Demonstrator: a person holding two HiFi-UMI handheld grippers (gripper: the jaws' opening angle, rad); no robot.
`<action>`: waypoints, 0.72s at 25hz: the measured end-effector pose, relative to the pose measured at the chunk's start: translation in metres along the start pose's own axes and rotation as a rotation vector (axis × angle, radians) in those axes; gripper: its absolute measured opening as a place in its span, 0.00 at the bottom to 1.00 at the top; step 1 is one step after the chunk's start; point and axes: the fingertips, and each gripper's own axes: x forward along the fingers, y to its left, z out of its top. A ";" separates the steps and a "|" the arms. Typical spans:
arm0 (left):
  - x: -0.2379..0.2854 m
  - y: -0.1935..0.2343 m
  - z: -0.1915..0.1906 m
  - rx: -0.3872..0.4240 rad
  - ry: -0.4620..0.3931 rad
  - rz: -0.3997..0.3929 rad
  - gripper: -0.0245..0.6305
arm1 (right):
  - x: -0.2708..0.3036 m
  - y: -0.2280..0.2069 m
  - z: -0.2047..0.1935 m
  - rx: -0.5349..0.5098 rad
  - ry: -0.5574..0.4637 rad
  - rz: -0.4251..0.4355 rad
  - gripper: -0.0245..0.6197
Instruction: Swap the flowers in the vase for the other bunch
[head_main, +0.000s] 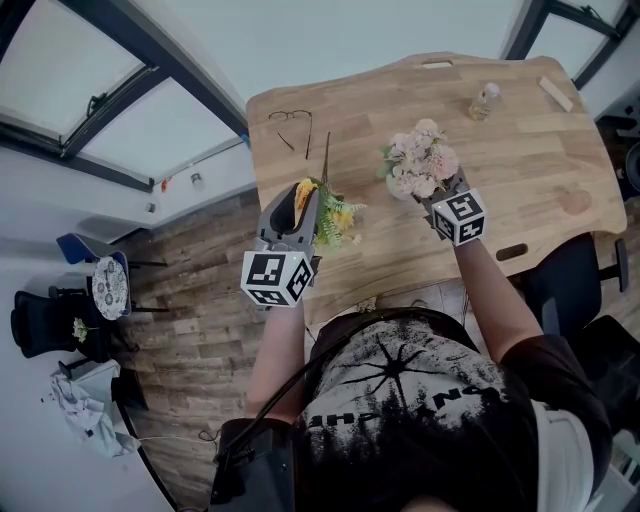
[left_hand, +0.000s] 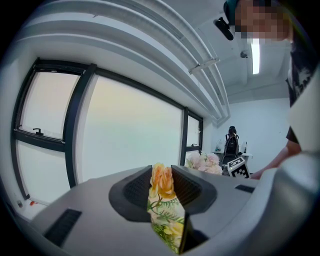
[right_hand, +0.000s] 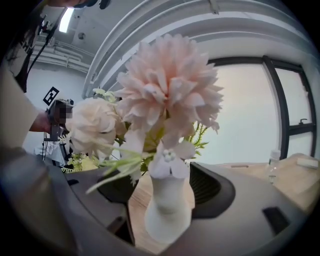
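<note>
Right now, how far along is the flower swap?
Done: the left gripper is shut on the yellow bunch. In hand: the right gripper stands open around the vase, not gripping it. Left: pink flowers sit in the vase; if they are the old bunch, the swap remains. I cannot tell which.

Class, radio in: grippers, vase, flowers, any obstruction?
Left gripper shut on yellow bunch. Right gripper open around vase, pink flowers inside. Glasses, bottle well clear.

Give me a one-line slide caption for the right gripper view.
Right gripper, jaws open, straddles a white vase of pink flowers; wooden table beyond.
</note>
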 end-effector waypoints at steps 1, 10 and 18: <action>0.000 0.000 0.000 -0.001 -0.001 0.000 0.23 | 0.000 0.000 0.000 0.001 0.000 0.001 0.50; -0.006 -0.011 -0.002 -0.015 -0.014 0.006 0.23 | -0.017 0.008 -0.001 0.047 -0.004 0.041 0.50; -0.016 -0.033 -0.006 -0.024 -0.029 0.021 0.23 | -0.047 0.020 -0.008 0.031 0.029 0.085 0.50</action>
